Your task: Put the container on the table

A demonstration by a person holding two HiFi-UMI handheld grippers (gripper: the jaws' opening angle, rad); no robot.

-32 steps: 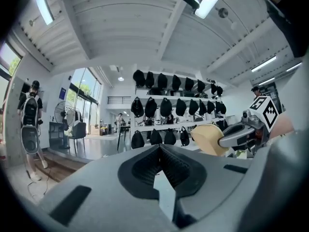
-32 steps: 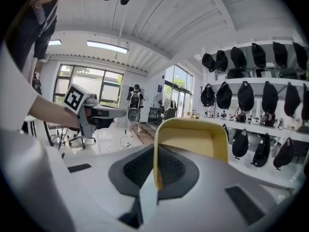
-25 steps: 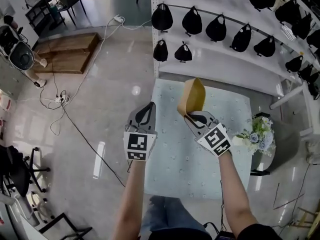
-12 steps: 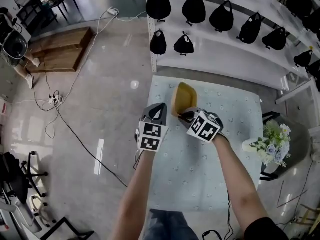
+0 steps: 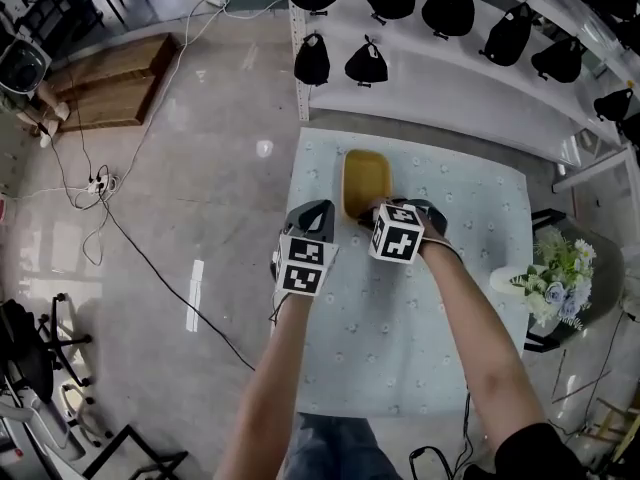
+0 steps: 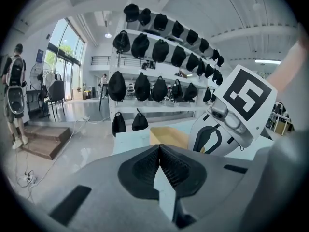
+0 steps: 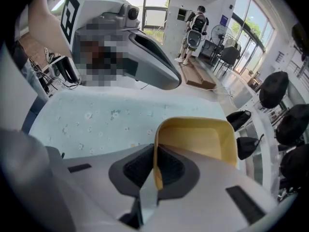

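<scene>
A shallow yellow container (image 5: 365,180) lies open side up at the far part of the pale blue patterned table (image 5: 470,298). My right gripper (image 5: 372,211) is shut on its near rim; in the right gripper view the yellow container (image 7: 200,137) has its edge pinched between the dark pads (image 7: 137,168). My left gripper (image 5: 318,211) hovers just left of the container, shut with nothing in it. In the left gripper view its jaws (image 6: 160,164) meet, with the yellow container (image 6: 169,137) and the right gripper's marker cube (image 6: 245,95) ahead.
A white shelf rack (image 5: 470,88) with several black caps (image 5: 312,60) stands past the table's far edge. A flower bouquet (image 5: 555,273) sits on a stool at the right. Cables (image 5: 110,218) run over the grey floor at the left, near a wooden platform (image 5: 105,78).
The right gripper has brought the container down from a raised, tilted hold to flat on the table's far part. Both grippers shifted left and forward together.
</scene>
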